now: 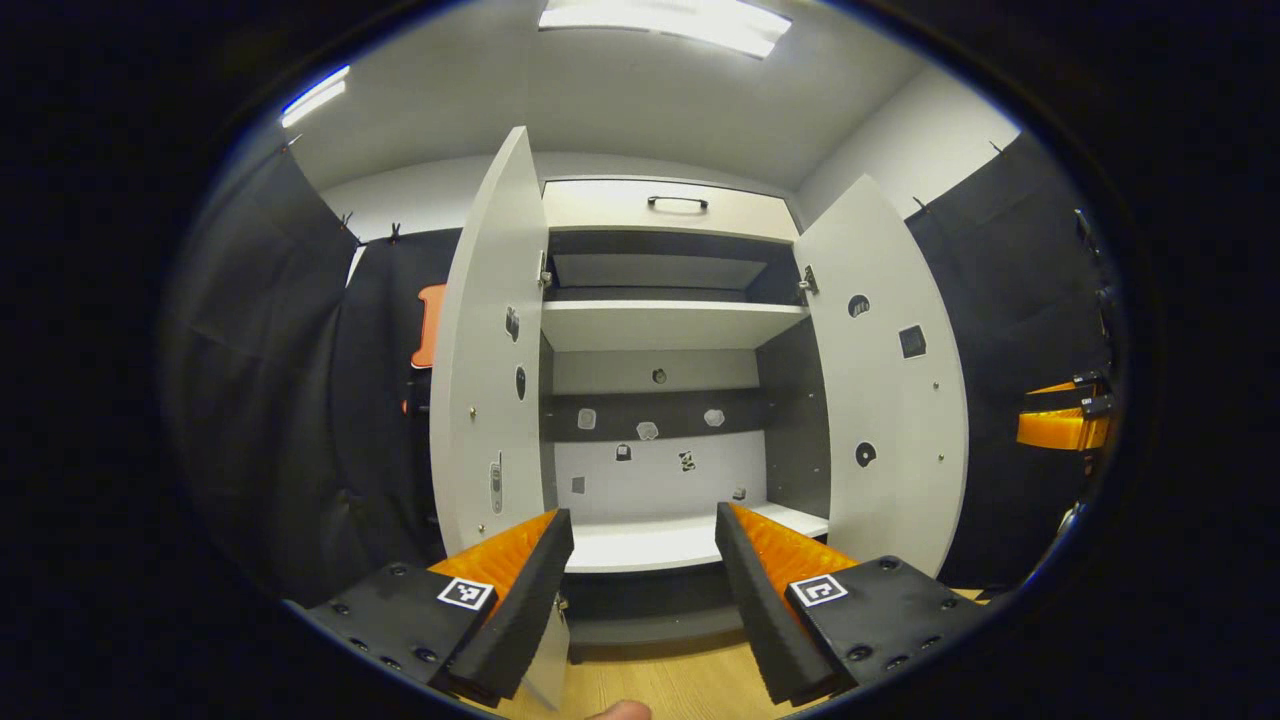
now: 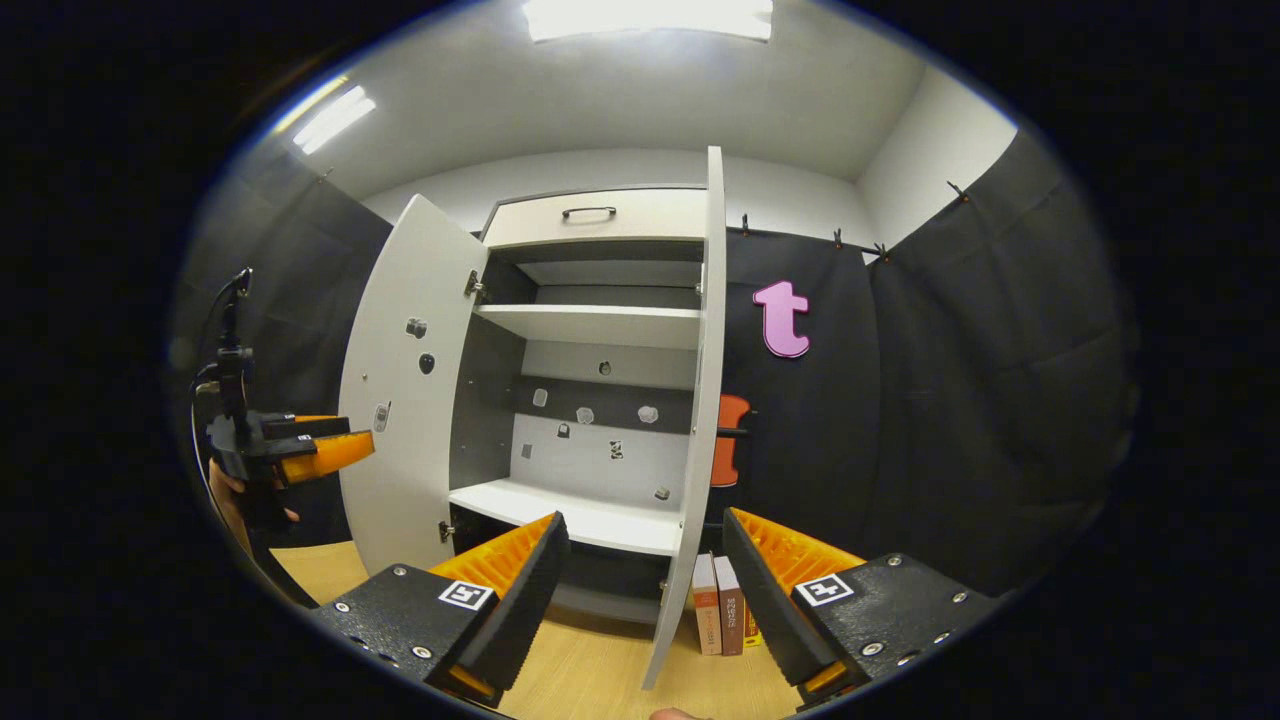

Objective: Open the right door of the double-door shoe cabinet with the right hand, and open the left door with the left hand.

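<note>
Holding both tongs apart and empty, you are facing the shoe cabinet (image 1: 660, 400) with both of its doors swung wide. The left tongs (image 1: 645, 560) are hanging in front of the lower shelf (image 1: 640, 545), touching nothing, with the left door (image 1: 490, 350) just beside them on one side and the right door (image 1: 885, 380) on the other. The right tongs (image 2: 645, 560) are sitting close to the free edge of the right door (image 2: 695, 420), which is standing edge-on between their fingers in the right gripper view, not pinched. The left door (image 2: 400, 400) is showing there too, with the left tongs (image 2: 330, 450) near its outer face.

Judging from this, the opening looks done, so the risk is now in the retreat. You are carrying the right tongs so near the door edge that a sideways drift could be knocking it back toward closed. The books (image 2: 720, 615) standing on the floor by that door could be tipping over if the door or your tongs swing low. Drawing both hands straight back is looking safest.
</note>
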A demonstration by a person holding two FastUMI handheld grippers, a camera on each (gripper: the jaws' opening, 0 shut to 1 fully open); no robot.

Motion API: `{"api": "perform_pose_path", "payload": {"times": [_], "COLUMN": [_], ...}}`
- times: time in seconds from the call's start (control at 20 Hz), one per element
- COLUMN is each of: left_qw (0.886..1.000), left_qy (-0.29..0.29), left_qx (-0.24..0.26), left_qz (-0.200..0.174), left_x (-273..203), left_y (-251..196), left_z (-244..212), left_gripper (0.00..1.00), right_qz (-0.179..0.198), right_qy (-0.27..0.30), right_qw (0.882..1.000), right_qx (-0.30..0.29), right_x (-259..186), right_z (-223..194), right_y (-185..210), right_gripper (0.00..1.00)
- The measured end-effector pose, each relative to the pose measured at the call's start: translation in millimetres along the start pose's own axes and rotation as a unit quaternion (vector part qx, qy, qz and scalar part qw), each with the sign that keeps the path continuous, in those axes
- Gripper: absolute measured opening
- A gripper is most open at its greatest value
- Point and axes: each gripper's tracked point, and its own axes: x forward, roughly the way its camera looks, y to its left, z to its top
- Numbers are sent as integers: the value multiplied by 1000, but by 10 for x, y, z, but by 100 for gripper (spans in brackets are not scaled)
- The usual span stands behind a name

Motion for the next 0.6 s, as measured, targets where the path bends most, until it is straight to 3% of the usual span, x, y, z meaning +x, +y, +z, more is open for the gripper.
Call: {"api": "perform_pose_path", "payload": {"times": [0.6], "left_qw": [999], "left_qy": [-22], "left_qx": [-11], "left_qz": [38], "left_x": [-11], "left_y": [280], "left_z": [237], "left_gripper": [92], "right_qz": [7], "right_qy": [-18], "right_qw": [1000], "right_qx": [-4], "right_x": [115], "right_z": [63], "right_y": [86], "right_gripper": [94]}}
